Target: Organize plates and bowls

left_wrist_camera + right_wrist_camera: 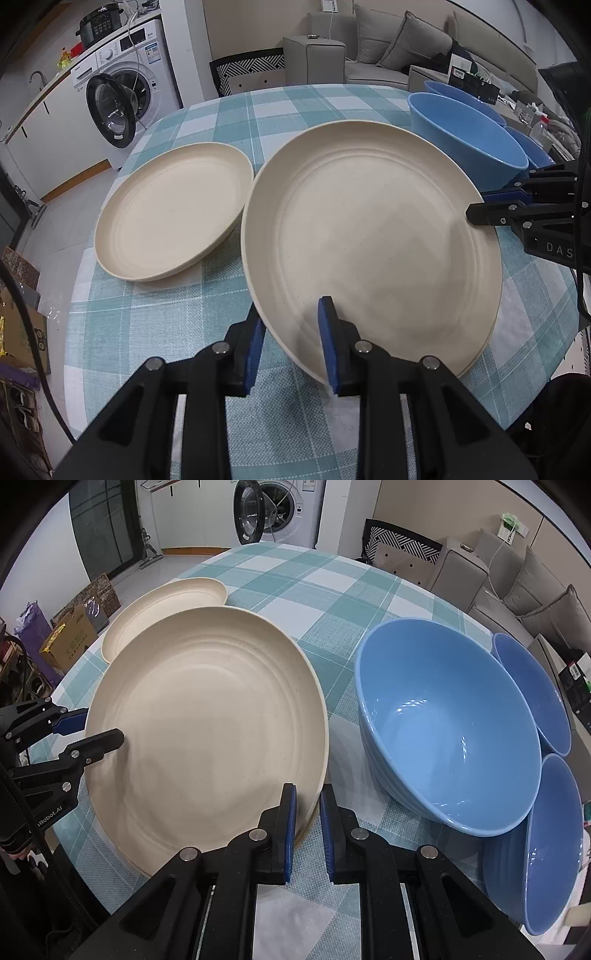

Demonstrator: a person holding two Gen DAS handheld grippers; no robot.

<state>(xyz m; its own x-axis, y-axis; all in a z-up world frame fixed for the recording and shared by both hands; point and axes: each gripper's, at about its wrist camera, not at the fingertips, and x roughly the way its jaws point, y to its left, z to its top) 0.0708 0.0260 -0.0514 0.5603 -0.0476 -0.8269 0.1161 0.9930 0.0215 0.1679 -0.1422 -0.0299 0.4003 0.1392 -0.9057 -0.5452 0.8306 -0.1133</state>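
Note:
A large cream plate [369, 236] [207, 731] is held tilted above the checked tablecloth. My left gripper [291, 339] is shut on its near rim, one finger above and one below; it shows at the left of the right wrist view [92, 731]. My right gripper [306, 823] is shut on the plate's opposite rim and shows at the right of the left wrist view [480, 206]. A second cream plate [173, 210] [166, 602] lies flat on the table beyond. Three blue bowls stand at the right: a big one [450, 746] [465, 140] and two behind it [532, 690] [543, 853].
The round table [266, 107] has a teal and white checked cloth. A washing machine [122, 81] with its door open stands past the table's far edge. A grey sofa [399, 48] and a stool stand behind. Boxes [70, 638] sit on the floor.

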